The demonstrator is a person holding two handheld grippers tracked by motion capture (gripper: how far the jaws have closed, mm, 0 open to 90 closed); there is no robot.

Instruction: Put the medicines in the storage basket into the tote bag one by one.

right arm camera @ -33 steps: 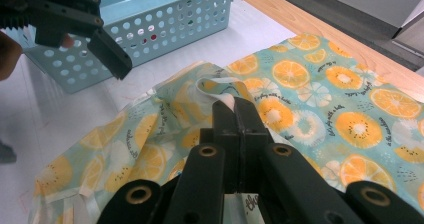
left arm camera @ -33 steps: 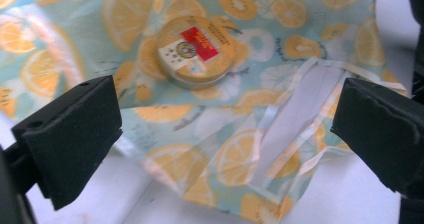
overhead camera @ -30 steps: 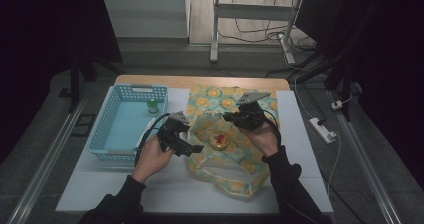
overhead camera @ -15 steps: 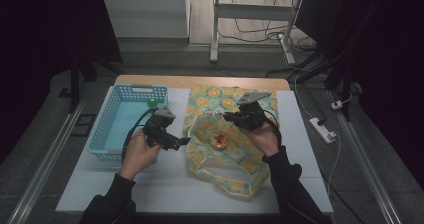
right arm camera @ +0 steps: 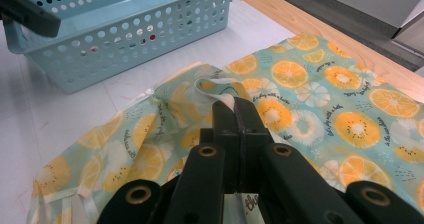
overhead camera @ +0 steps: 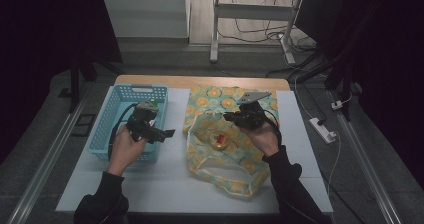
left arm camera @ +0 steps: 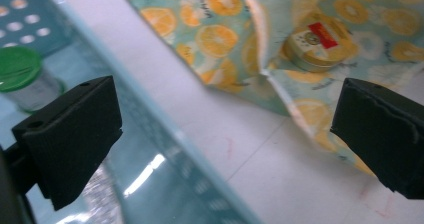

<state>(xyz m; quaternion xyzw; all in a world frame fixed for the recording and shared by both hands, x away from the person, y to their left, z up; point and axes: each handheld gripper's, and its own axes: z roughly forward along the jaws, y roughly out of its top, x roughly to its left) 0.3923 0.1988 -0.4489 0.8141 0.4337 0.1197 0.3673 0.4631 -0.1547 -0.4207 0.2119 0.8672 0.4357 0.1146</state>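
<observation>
On the white tabletop we find open room along the near edge and in the strip between the blue basket and the fabric bag. A wooden board edge runs along the far side.

We note the left gripper held over the basket's right wall, its jaws spread wide apart and gripping nothing; in the left gripper view they stand at either side with the basket rim, bare table and bag edge between them. The right gripper sits over the bag's upper part, jaws pressed together on a fold of the bag's rim, as the right gripper view shows, where cream binding tape emerges at the jaw tips.

The bag is thin cloth, pale teal with orange and lemon slices, wrinkled and lying flat, with cream trim and a loop handle. Small script is printed on it; we cannot read it. A round gold tin lies in the bag's open mouth, low and flat, bearing a red label and a round emblem, writing too blurred to read.

The basket is rigid plastic with perforated walls. A green-lidded clear jar stands inside it.
</observation>
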